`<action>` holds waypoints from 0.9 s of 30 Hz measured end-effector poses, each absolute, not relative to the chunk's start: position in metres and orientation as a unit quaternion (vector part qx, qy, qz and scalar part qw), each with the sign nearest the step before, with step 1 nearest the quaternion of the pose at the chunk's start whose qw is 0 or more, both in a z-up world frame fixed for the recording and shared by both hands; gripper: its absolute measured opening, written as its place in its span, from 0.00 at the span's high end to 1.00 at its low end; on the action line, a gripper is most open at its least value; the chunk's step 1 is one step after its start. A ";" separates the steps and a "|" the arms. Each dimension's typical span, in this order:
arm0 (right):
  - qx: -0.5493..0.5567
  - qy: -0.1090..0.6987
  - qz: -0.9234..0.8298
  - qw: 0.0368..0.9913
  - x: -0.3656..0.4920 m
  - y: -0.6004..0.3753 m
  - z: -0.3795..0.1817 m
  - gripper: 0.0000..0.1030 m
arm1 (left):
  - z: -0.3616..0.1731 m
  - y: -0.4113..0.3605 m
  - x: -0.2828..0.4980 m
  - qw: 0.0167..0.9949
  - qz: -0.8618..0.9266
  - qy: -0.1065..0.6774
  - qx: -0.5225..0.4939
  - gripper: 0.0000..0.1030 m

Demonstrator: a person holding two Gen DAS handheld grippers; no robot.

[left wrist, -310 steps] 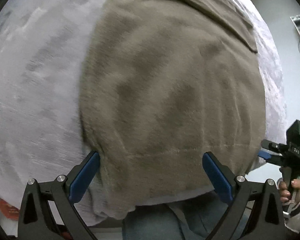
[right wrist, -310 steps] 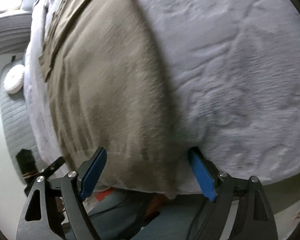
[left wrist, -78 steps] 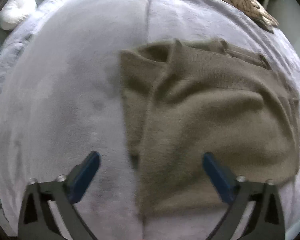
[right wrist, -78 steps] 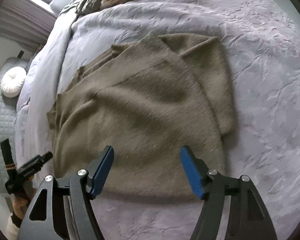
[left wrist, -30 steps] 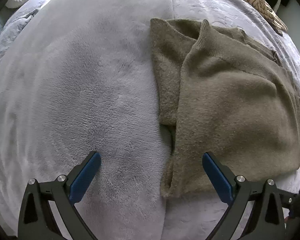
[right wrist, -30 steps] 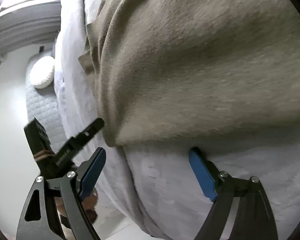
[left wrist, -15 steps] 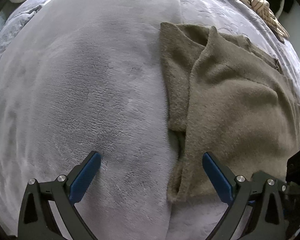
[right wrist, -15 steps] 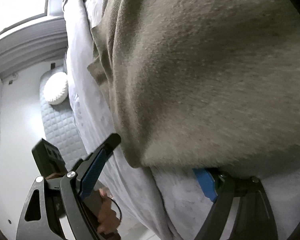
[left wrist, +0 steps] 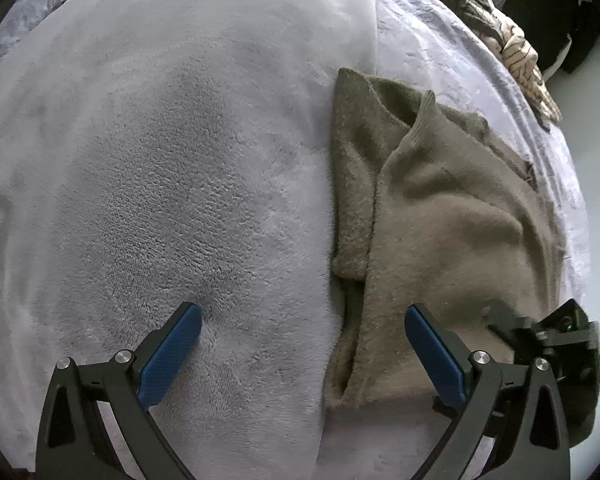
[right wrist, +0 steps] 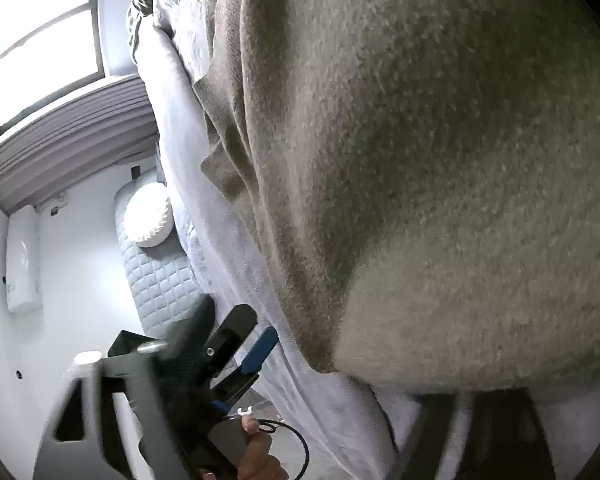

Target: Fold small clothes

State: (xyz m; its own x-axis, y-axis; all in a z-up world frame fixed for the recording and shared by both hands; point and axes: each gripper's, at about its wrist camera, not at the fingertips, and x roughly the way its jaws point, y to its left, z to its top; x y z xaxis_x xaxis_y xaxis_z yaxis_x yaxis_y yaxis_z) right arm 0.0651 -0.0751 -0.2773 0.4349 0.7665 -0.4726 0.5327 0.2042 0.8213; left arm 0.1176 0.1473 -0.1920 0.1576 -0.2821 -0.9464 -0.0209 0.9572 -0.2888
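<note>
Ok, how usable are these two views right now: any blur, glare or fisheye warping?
Left wrist: sharp and evenly lit, edges bowed by the fisheye, sweater and blanket texture crisp. Right wrist: sweater fills the frame very close, the near finger is motion-smeared, the window is blown out white.

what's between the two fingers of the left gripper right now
In the left wrist view, the open left gripper spans grey blanket on its left and the brown sweater's folded edge on its right; nothing else.
</note>
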 end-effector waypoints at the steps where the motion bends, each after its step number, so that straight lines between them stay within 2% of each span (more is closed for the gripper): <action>1: 0.619 0.525 0.106 0.575 0.065 -0.075 -0.277 0.91 | -0.191 0.149 0.117 0.752 -0.091 0.642 -0.120 0.01; 8: 0.601 0.485 0.174 0.612 0.073 -0.086 -0.245 0.91 | -0.187 0.151 0.118 0.728 -0.156 0.638 -0.196 0.01; 14: 0.569 0.484 0.196 0.636 0.078 -0.088 -0.226 0.91 | -0.195 0.123 0.145 0.692 -0.224 0.637 -0.256 0.01; 18: 0.552 0.492 0.201 0.642 0.075 -0.085 -0.223 0.91 | -0.201 0.099 0.162 0.677 -0.247 0.642 -0.262 0.01; 22: 0.526 0.516 0.201 0.646 0.066 -0.086 -0.225 0.91 | -0.196 0.069 0.173 0.688 -0.262 0.638 -0.226 0.02; 23: 0.516 0.527 0.200 0.645 0.063 -0.087 -0.225 0.91 | -0.193 0.061 0.174 0.694 -0.265 0.635 -0.211 0.14; 24: 0.504 0.543 0.199 0.642 0.061 -0.088 -0.227 0.90 | -0.193 0.054 0.174 0.699 -0.263 0.638 -0.190 0.33; 26: 0.473 0.577 0.193 0.637 0.054 -0.093 -0.229 0.87 | -0.198 0.044 0.176 0.705 -0.247 0.647 -0.151 0.51; 27: 0.454 0.594 0.190 0.636 0.051 -0.095 -0.228 0.85 | -0.200 0.042 0.175 0.709 -0.241 0.649 -0.135 0.53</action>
